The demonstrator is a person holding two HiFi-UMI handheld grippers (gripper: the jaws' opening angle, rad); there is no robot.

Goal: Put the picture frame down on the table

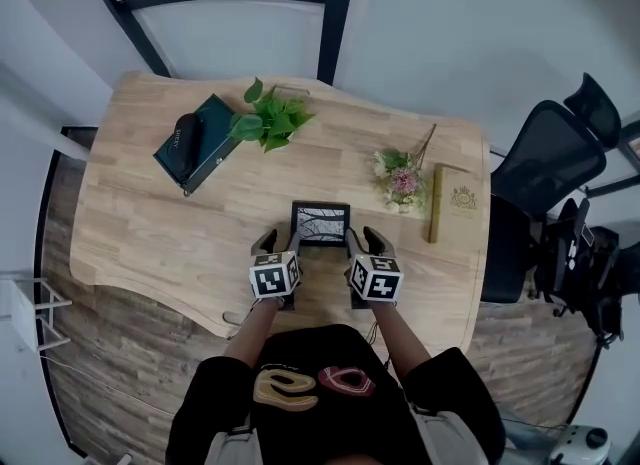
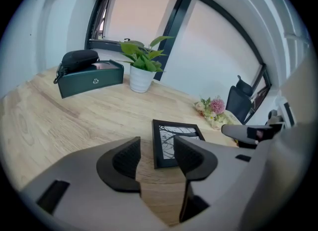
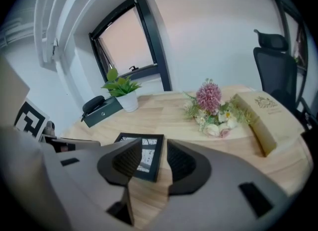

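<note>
Head view: the black rectangular picture frame (image 1: 320, 223) lies flat on the light wooden table (image 1: 140, 223), just ahead of the left gripper (image 1: 272, 245) and the right gripper (image 1: 367, 243).

Left gripper view: its jaws stand wide apart, gripping nothing.

Right gripper view: its jaws are also wide and empty, above the frame's near corner.

No legible words or numbers anywhere; nearest candidates only. Tan box (image 3: 262, 115), well right of the picture frame (image 1: 320, 224): gold crest on the lid with fine print under it, too small to read; dark green case (image 2: 89, 79), far left of the frame: small round emblem on the front wall, no letters resolvable; black pouch (image 1: 186, 137) on top of that case: small pale mark, illegible; left marker cube (image 1: 274, 275) and right marker cube (image 1: 376, 278), just on the near side of the frame: black-and-white square code patterns, not text.
</note>
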